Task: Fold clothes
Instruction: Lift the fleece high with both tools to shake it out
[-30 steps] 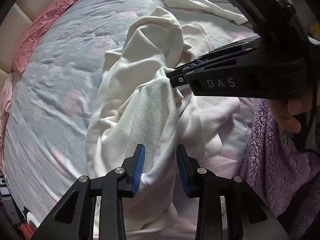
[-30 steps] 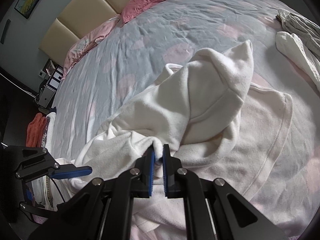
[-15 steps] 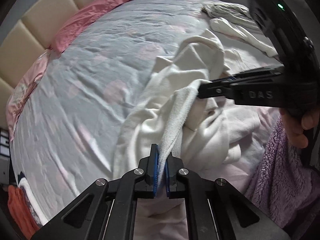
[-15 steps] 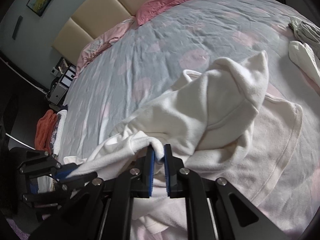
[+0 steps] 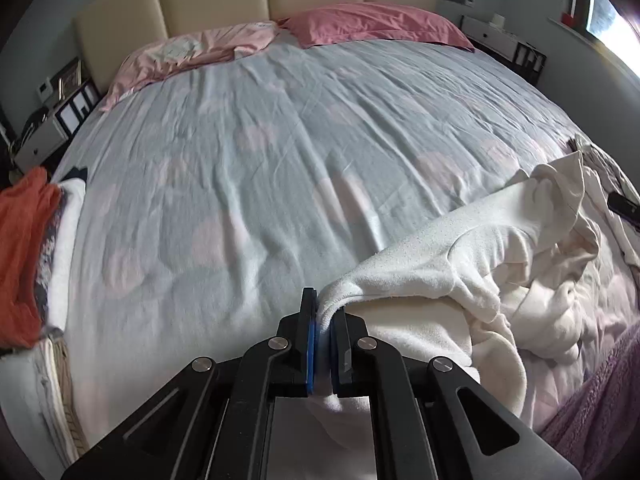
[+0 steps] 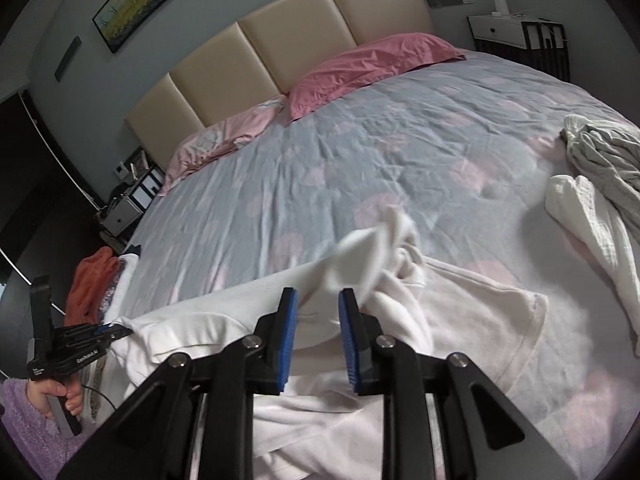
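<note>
The left tongs (image 5: 323, 320) clamp an edge of the white garment (image 5: 460, 264), which lies on the bed (image 5: 280, 140). The right tongs (image 6: 316, 320) have just been opening, nothing between them. Risk: the single grip lets the fabric sag and bunch.

The left gripper (image 5: 325, 334), whose jaws stood apart a second ago, has pinched an edge of the white garment (image 5: 472, 264) and drawn it out to the left, stretching the cloth flat. The right gripper (image 6: 318, 328) (clamped on a fold before) has just been opening; its fold has dropped free, nothing between its pads.
</note>
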`<action>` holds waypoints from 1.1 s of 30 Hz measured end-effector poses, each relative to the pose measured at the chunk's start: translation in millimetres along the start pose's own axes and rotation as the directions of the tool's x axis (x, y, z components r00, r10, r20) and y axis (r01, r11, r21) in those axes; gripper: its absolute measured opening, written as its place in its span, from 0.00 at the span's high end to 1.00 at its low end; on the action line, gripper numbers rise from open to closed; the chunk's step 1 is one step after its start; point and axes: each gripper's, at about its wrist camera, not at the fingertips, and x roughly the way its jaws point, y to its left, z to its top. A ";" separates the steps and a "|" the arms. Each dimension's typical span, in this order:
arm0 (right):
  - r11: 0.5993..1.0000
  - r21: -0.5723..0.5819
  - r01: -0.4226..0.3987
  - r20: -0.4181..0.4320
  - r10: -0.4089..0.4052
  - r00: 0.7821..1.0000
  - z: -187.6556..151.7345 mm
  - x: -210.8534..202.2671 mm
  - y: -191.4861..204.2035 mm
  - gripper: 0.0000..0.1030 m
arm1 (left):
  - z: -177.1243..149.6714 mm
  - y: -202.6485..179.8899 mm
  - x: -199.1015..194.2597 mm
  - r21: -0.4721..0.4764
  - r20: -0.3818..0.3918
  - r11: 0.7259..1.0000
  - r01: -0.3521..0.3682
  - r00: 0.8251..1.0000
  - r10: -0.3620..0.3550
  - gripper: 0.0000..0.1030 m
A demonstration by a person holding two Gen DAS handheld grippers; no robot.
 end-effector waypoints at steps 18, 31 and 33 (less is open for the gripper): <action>0.584 -0.812 -0.013 -0.193 -0.247 0.950 -19.5 69.1 92.8 0.79 | 12.8 5.8 40.9 -0.050 -0.013 0.993 0.103 0.994 -0.104 0.94; 0.486 -0.867 -0.110 -0.311 -0.355 0.882 -30.8 136.4 79.2 0.80 | 16.9 14.5 60.9 -0.080 -0.035 0.985 0.153 0.987 -0.156 0.94; 0.478 -0.871 -0.112 -0.309 -0.355 0.883 -32.0 138.5 78.6 0.87 | 18.0 15.3 64.1 -0.082 -0.038 0.984 0.156 0.987 -0.159 0.94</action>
